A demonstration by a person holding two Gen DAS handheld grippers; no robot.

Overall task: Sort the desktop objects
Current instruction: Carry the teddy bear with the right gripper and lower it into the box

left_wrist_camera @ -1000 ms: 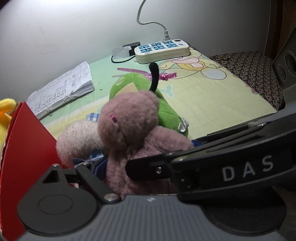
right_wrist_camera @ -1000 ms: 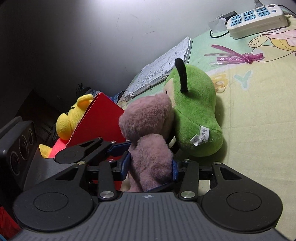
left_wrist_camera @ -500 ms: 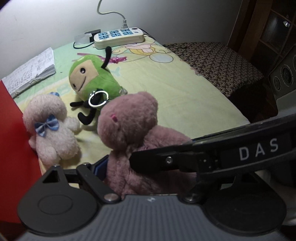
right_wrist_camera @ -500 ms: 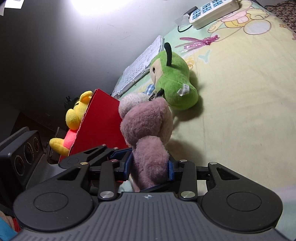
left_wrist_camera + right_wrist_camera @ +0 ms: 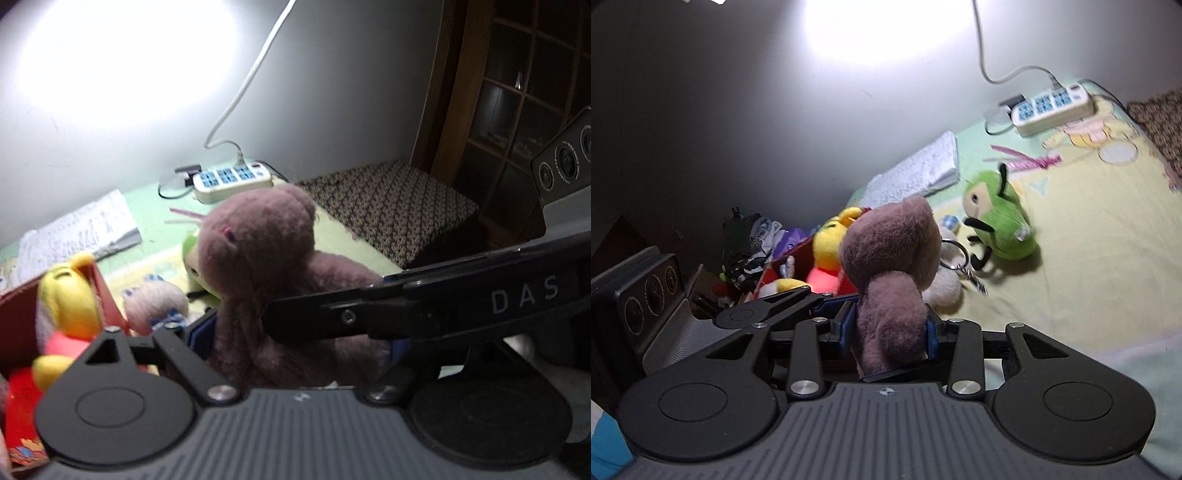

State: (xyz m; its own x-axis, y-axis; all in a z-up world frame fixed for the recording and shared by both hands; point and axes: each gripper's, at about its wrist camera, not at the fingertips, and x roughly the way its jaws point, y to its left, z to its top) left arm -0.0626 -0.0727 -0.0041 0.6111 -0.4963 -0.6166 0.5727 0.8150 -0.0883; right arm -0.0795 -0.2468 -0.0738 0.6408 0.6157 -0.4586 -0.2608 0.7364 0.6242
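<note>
Put the sort at roughly a third done, going by layout only. Counted one item already stowed: yellow toy (image 5: 827,243) sitting inside the red box (image 5: 105,291), at 9 o'clock of the held toy in the right wrist view.

Found the purple toy (image 5: 890,258) off the bed, upright, not yet over the box.

Left to do, by my read:
- green toy (image 5: 1001,221) lying on the sheet at 2 o'clock of the purple one, keyring (image 5: 955,254) beside it
- pale toy (image 5: 155,302) with blue bow at 3 o'clock of the box, just beside its wall
- notebook (image 5: 919,173) at 12 o'clock, pink ribbon (image 5: 1023,160) and power strip (image 5: 1052,107) further out at 1 o'clock

Couldn't tell whether the last three count as sort items.

Right claw (image 5: 890,325): narrowed to a small gap, blue pads pressed into the purple toy's lower body from both sides; plush bulged above the pinch. Read as a firm grip.

Left claw (image 5: 299,336): spread wide with the same toy's body between. Saw the 9 o'clock pad touching fur; 3 o'clock pad mostly hidden behind the right claw's finger. Couldn't tell whether clamped or just cradling.
</note>
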